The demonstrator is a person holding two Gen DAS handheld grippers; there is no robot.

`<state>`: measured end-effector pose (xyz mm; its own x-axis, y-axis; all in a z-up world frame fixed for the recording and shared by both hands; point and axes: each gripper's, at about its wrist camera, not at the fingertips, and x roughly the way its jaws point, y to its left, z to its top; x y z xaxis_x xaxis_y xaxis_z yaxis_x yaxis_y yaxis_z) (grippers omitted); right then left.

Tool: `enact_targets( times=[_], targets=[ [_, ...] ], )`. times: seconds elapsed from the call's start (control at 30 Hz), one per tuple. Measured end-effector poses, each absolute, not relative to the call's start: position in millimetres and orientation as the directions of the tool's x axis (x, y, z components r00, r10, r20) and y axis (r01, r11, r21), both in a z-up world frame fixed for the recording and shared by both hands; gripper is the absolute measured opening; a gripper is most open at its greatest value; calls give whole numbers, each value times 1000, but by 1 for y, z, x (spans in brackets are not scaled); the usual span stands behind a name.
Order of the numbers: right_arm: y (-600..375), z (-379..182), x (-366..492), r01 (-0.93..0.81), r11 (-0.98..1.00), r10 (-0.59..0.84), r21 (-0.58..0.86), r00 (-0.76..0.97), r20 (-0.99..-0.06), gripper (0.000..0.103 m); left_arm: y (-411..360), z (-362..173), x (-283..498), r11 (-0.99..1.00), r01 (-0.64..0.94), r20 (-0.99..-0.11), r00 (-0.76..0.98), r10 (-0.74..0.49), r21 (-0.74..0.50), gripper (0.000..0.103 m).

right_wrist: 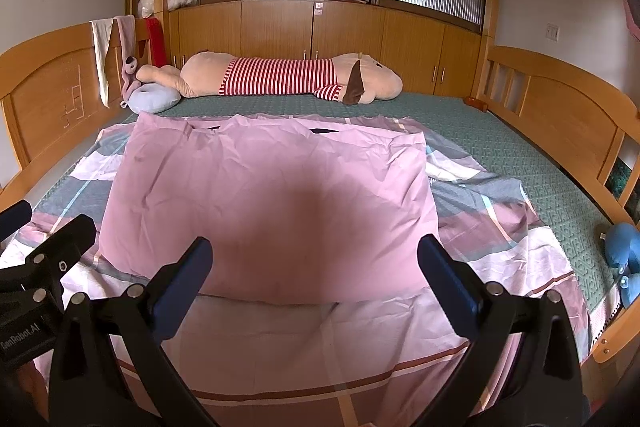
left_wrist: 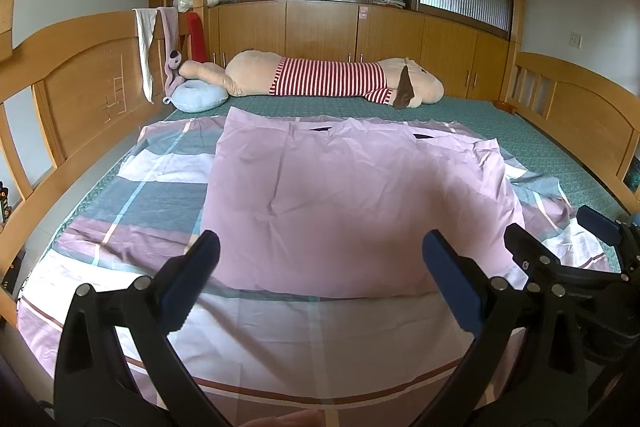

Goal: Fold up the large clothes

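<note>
Left gripper (left_wrist: pixel 320 267) and right gripper (right_wrist: pixel 316 267), held wide and empty over the pink sheet (left_wrist: pixel 352 195); near edge judged to be gripped next.

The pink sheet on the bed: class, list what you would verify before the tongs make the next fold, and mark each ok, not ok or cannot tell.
1. Left tongs open and empty: ok.
2. Right tongs open and empty: ok.
3. Pink sheet lying flat on the plaid cover: ok, light creases only.
4. Near edge of the sheet within view of both tongs: ok.
5. Plush dog off the sheet: ok, it lies beyond the far edge.
6. Far corners squared: cannot tell, the edge looks wavy.
</note>
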<state>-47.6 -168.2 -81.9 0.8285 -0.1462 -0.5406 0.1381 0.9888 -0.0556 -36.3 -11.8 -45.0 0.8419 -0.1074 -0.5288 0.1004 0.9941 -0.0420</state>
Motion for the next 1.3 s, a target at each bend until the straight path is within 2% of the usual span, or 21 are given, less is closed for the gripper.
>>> enact_targets(
  times=[1.3],
  targets=[
    [-170,-94,-46,139,989,-146,-55,814,-563,102,-9,-54,-33,995,100,-544,835,-89,-9,101]
  ],
)
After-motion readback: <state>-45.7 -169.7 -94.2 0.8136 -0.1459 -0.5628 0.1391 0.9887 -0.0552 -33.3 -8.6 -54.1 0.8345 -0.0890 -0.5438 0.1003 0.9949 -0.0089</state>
